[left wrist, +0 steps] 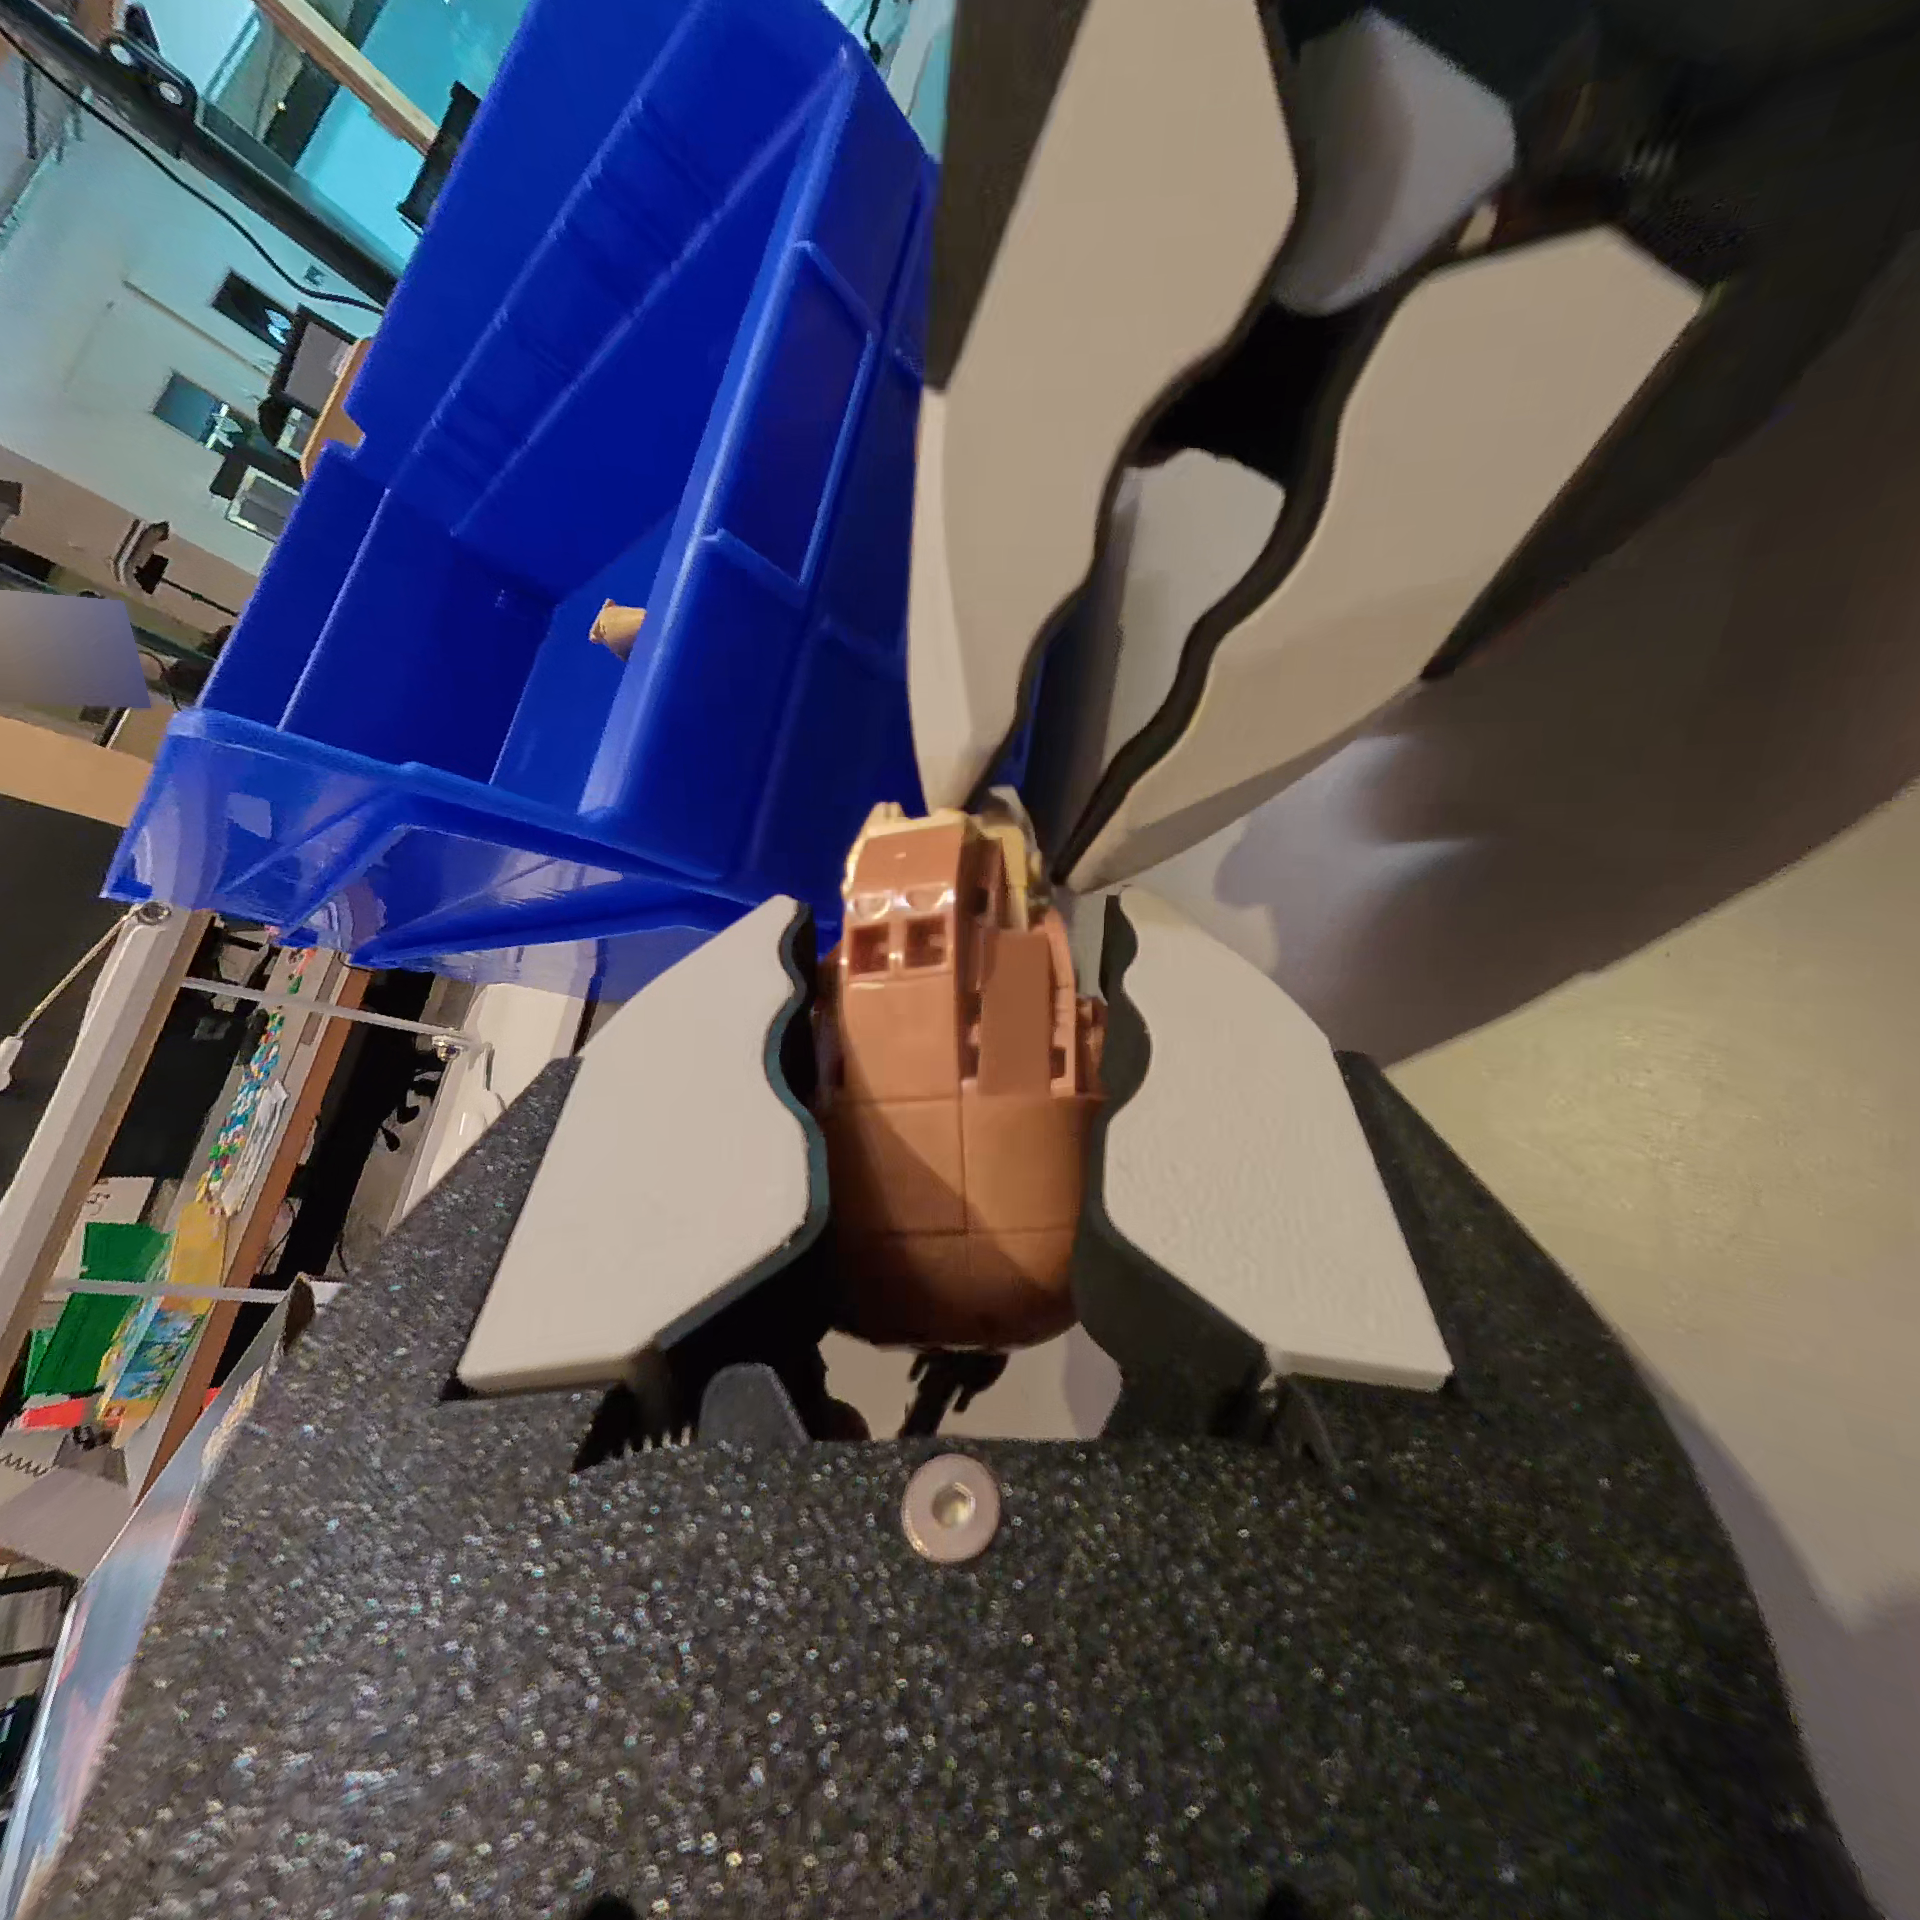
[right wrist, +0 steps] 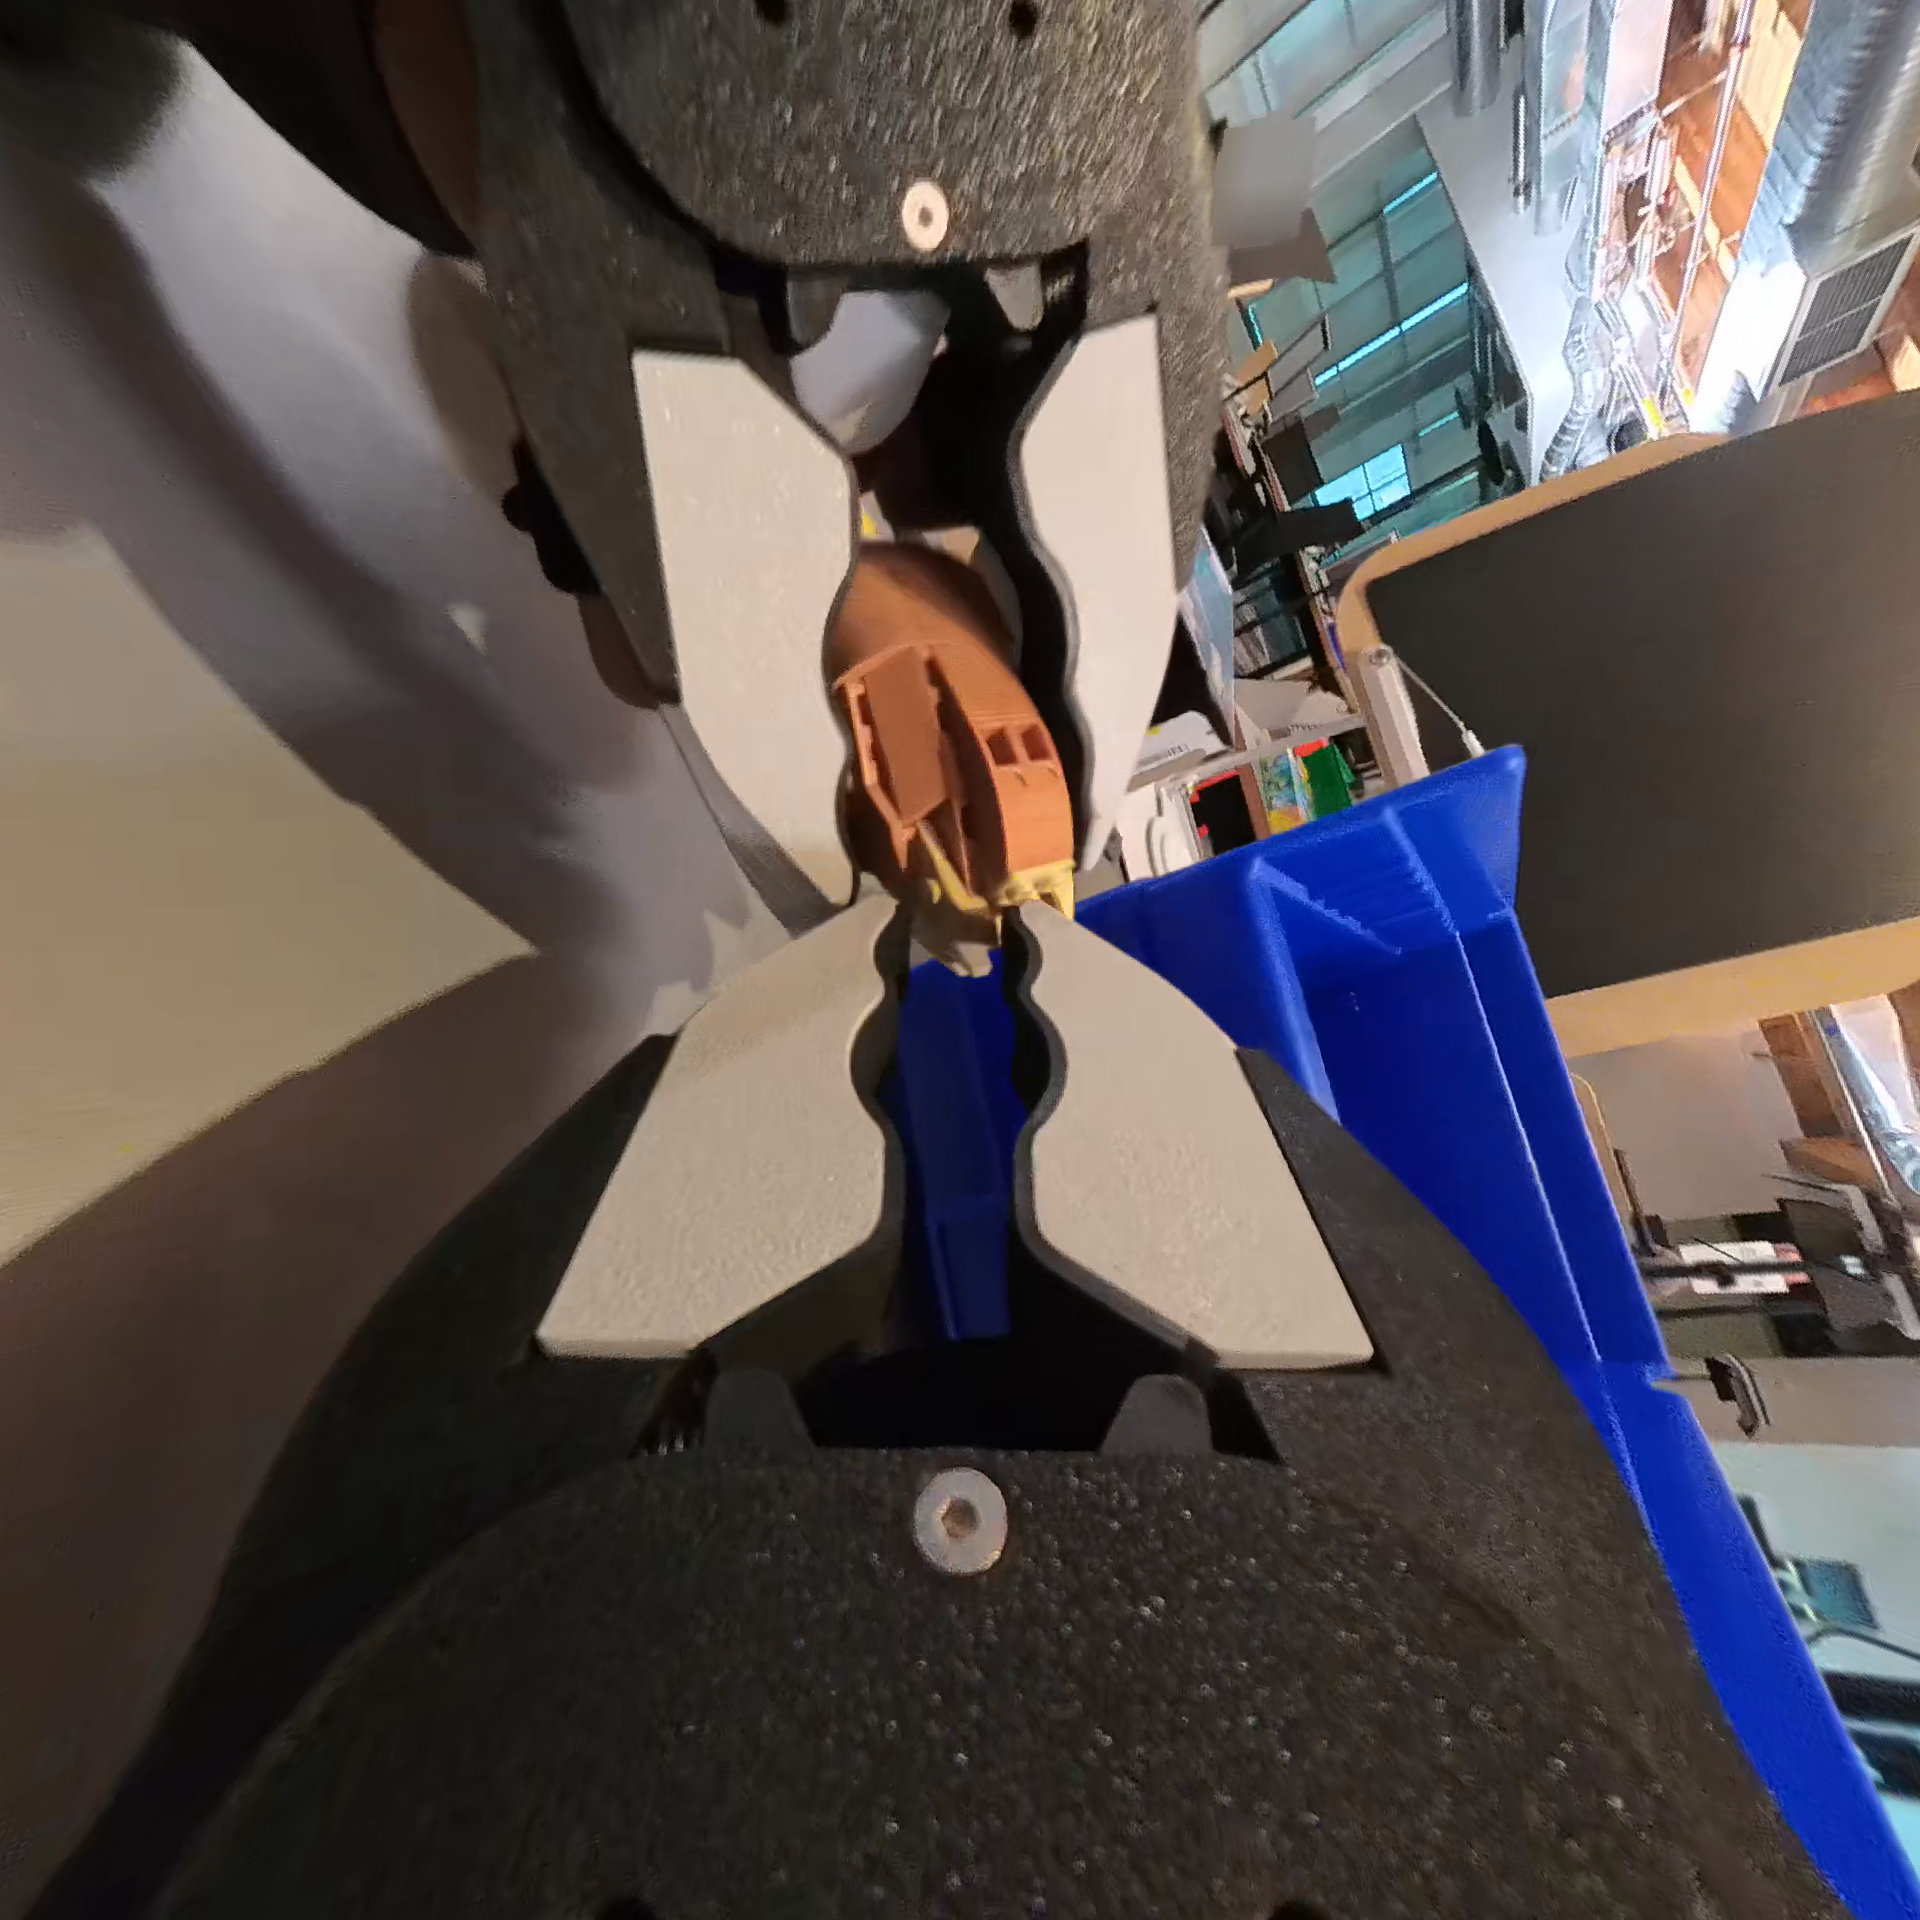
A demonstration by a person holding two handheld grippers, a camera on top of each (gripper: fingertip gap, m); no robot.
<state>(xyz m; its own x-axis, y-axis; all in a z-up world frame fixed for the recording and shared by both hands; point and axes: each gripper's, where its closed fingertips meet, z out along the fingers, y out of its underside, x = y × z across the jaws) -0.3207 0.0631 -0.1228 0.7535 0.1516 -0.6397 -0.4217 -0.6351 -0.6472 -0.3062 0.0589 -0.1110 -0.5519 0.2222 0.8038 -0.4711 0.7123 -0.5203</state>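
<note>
The left gripper [left wrist: 956, 1049] squeezes a brown brick toy [left wrist: 951, 1122]. The right gripper [right wrist: 956, 935] pinches the toy's tan tip [right wrist: 961, 920]. A blue bin [left wrist: 540, 499] sits just behind.

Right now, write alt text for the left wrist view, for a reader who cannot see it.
The left gripper clamps a brown brick-built model between its grey fingers. The right gripper meets the model's tan tip from above, with a blue plastic bin behind.
</note>
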